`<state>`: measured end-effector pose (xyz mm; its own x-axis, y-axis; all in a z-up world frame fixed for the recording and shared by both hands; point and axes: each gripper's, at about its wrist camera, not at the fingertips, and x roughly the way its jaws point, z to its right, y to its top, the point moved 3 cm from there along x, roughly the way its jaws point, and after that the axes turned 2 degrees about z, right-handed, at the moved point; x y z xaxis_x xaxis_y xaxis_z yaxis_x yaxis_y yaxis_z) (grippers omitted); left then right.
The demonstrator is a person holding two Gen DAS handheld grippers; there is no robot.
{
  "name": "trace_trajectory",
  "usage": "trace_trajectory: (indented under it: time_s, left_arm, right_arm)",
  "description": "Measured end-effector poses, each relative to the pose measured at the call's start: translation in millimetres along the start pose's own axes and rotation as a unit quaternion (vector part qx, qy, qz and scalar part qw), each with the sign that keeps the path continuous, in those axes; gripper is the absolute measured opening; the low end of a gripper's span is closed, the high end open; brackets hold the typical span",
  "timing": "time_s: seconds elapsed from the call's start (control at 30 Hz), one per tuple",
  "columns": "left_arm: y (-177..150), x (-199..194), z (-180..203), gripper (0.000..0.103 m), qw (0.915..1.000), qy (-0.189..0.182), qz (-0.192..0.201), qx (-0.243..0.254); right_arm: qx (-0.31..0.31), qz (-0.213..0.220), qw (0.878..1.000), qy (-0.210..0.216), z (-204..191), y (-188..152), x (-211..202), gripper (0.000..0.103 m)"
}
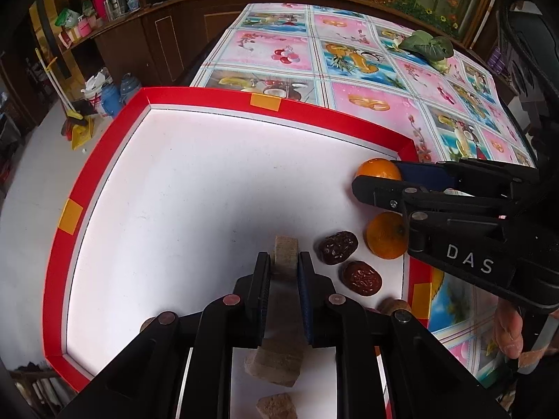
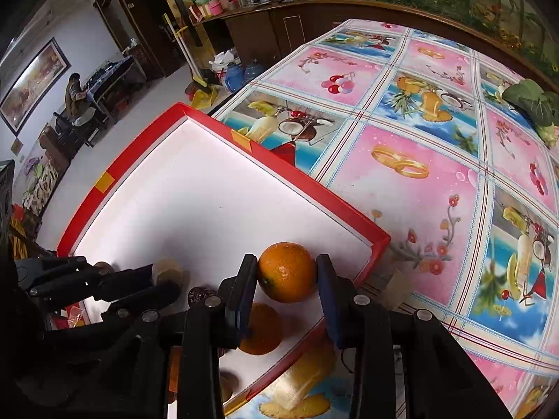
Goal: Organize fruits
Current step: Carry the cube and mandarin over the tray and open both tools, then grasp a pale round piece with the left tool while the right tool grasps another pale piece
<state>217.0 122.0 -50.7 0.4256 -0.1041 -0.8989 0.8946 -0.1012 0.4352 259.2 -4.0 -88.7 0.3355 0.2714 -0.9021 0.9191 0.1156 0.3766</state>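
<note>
Left gripper [image 1: 283, 265] clamped on tan block [image 1: 285, 248] over white tray [image 1: 174, 181]. Right gripper [image 2: 287, 276] gripping orange [image 2: 287, 272] near tray's red corner; second orange [image 1: 386, 234], two dates [image 1: 338, 247] beside.

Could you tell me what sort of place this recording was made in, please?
Probably a lived-in home dining room: a fruit-print tablecloth covers the table, a dark wooden cabinet holds flasks and containers, and a broom leans beside it.

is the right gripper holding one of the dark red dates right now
No, the right gripper has its jaws closed on an orange over the red-rimmed tray.
</note>
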Motion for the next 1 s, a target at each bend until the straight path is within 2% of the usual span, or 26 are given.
trace_trajectory:
  time_s: [0.03, 0.1, 0.17, 0.2, 0.27, 0.33, 0.37, 0.5, 0.6, 0.67, 0.7, 0.73, 0.8, 0.87, 1.0]
  left_arm:
    - [-1, -1, -1, 0.017, 1.0000, 0.001, 0.000, 0.001]
    - [-1, -2, 0, 0.034, 0.9999, -0.009, 0.006, -0.002]
    - [-1, -6, 0, 0.071, 0.9997, -0.006, 0.023, -0.007]
    - [-3, -11, -1, 0.075, 0.9994, -0.002, 0.034, -0.008]
    - [-5, -20, 1, 0.076, 0.9986, -0.001, 0.052, -0.007]
    - [-8, -31, 5, 0.076, 0.9979, 0.002, 0.065, -0.003]
    - [-10, -39, 10, 0.076, 0.9972, 0.008, 0.075, 0.001]
    - [-21, -62, 33, 0.081, 0.9943, 0.003, 0.106, 0.014]
    - [-30, -68, 55, 0.082, 0.9934, -0.007, 0.112, 0.025]
    - [-31, -67, 65, 0.082, 0.9937, -0.007, 0.108, 0.028]
    - [-31, -66, 69, 0.082, 0.9942, -0.007, 0.104, 0.028]
    - [-32, -65, 71, 0.082, 0.9946, -0.009, 0.100, 0.027]
    - [-30, -66, 72, 0.082, 0.9951, -0.011, 0.096, 0.023]
    - [-29, -67, 71, 0.082, 0.9954, -0.006, 0.093, 0.021]
    - [-25, -65, 70, 0.082, 0.9960, -0.003, 0.087, 0.020]
  right_arm:
    - [0.000, 0.000, 1.000, 0.000, 0, 0, 0, 0.036]
    - [0.003, -0.002, 1.000, 0.006, 0, -1, 1, 0.036]
    - [0.006, -0.002, 1.000, 0.010, 1, -1, 1, 0.036]
    - [0.013, -0.003, 1.000, 0.022, 3, 0, -2, 0.038]
    - [0.033, 0.004, 0.998, 0.046, 9, 2, -12, 0.042]
    - [0.060, 0.030, 0.996, 0.065, 22, 5, -33, 0.060]
    - [0.071, 0.045, 0.994, 0.072, 29, 5, -44, 0.063]
    - [0.103, 0.084, 0.988, 0.084, 64, -8, -85, 0.063]
    - [0.098, 0.083, 0.990, 0.062, 81, -23, -91, 0.064]
    - [0.089, 0.068, 0.993, 0.036, 88, -34, -84, 0.061]
    - [0.084, 0.054, 0.995, 0.027, 89, -41, -77, 0.054]
    - [0.080, 0.044, 0.996, 0.025, 89, -47, -71, 0.046]
    - [0.075, 0.027, 0.996, 0.038, 87, -54, -56, 0.040]
    - [0.067, 0.016, 0.996, 0.049, 81, -58, -44, 0.037]
    - [0.042, 0.020, 0.998, 0.044, 69, -55, -35, 0.033]
